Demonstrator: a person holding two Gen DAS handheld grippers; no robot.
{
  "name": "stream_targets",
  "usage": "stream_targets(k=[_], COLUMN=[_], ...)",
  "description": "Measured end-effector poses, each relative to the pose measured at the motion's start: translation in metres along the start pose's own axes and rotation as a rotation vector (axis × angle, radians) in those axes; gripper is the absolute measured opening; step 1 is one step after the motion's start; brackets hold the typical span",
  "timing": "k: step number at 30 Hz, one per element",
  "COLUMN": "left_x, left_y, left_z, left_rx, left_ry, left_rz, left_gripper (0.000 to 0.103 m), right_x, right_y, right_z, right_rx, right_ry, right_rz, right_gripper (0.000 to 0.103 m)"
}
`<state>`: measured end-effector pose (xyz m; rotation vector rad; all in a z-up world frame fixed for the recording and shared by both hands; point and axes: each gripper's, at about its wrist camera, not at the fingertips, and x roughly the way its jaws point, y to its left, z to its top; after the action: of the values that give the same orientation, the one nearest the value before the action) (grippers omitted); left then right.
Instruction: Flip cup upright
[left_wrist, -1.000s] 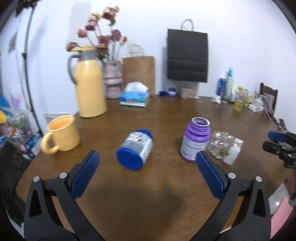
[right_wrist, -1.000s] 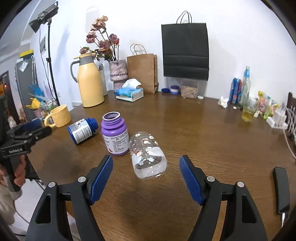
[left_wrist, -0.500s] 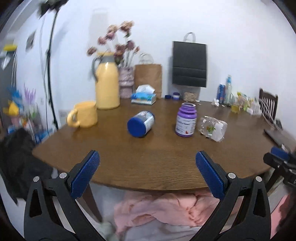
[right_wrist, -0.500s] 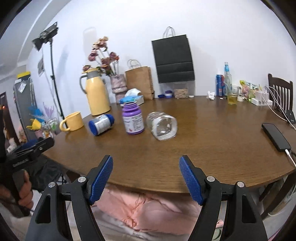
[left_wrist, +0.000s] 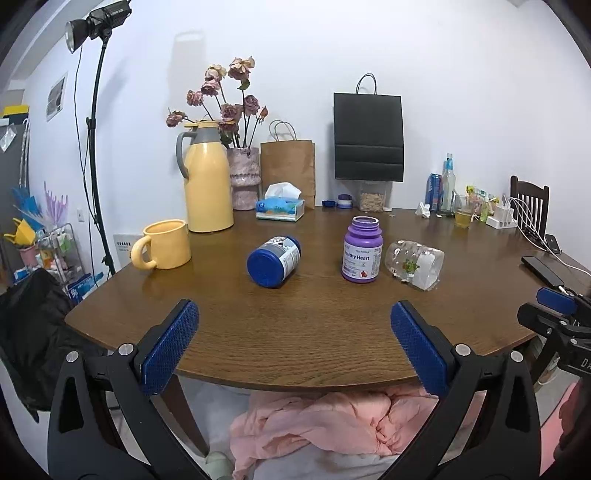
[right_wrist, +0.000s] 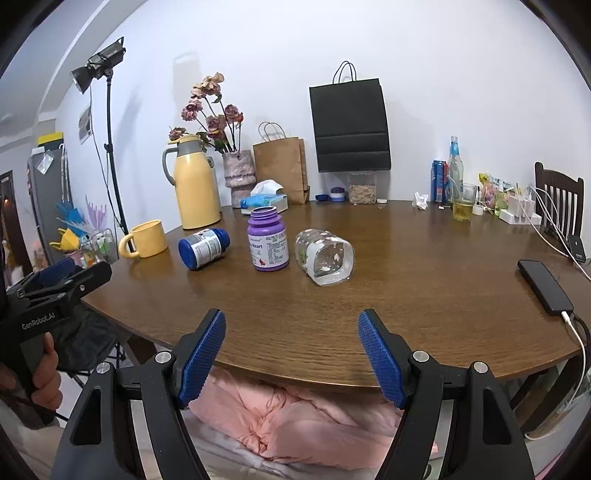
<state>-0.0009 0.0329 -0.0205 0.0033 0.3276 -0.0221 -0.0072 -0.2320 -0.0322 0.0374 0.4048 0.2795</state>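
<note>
The cup (left_wrist: 413, 263) is clear glass with small printed figures. It lies on its side on the brown table (left_wrist: 295, 332), right of the purple bottle. In the right wrist view the cup (right_wrist: 325, 256) points its open mouth toward me. My left gripper (left_wrist: 291, 317) is open and empty, hanging over the table's near edge, well short of the cup. My right gripper (right_wrist: 291, 323) is also open and empty at the near edge, with the cup straight ahead and far off. Each gripper also shows in the other's view: the right gripper (left_wrist: 554, 312) and the left gripper (right_wrist: 55, 282).
A purple bottle (left_wrist: 362, 251) stands upright without a lid, and a blue-lidded bottle (left_wrist: 275, 256) lies on its side. A yellow mug (left_wrist: 164, 249) and yellow jug (left_wrist: 207, 184) stand at the left. A phone on a cable (right_wrist: 545, 286) lies at the right. Pink cloth (right_wrist: 295, 417) sits below the edge.
Both grippers have pulled back from over the table to its near edge and risen slightly. The cup and bottles have not moved. Both stay open.
</note>
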Motion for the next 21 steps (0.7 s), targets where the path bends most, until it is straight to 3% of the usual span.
stream_targets(k=[21], left_x=[-0.0049], left_y=[-0.0014], left_z=[0.0024], left_rx=[0.0], left_ry=[-0.023], left_rz=[-0.016], left_gripper=[0.103], right_x=[-0.0005], right_y=[-0.001], right_z=[0.0015], right_rx=[0.0], right_ry=[0.003], right_rz=[-0.002], right_gripper=[0.079])
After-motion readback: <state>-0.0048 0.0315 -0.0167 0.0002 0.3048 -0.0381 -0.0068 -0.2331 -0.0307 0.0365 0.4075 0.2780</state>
